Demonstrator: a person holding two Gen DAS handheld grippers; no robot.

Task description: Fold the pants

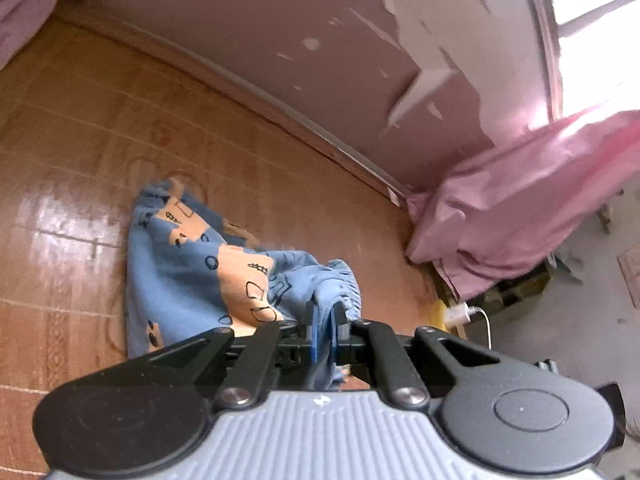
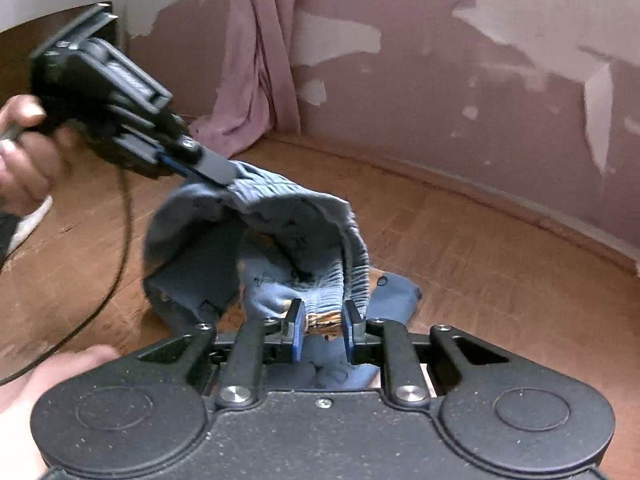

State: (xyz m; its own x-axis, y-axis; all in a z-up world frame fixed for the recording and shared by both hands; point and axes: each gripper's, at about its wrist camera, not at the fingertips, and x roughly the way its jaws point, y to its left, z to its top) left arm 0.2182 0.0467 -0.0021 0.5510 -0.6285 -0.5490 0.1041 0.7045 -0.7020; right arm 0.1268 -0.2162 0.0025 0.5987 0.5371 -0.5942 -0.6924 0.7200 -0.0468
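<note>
The left gripper (image 1: pixel 325 316) pinched the elastic waistband of the blue orange-patched cotton pants (image 1: pixel 180 276); the right gripper (image 2: pixel 320 316) clamped the waistband beside it.

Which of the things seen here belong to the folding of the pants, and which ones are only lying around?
Belong to the job:
- blue pants, lifted at the elastic waistband
- left gripper, shut on the waistband
- right gripper, with waistband fabric between its fingers
- wooden floor, where the legs lie

Just lying about:
- pink sheet
- white charger
- pink curtain
- black cable
</note>
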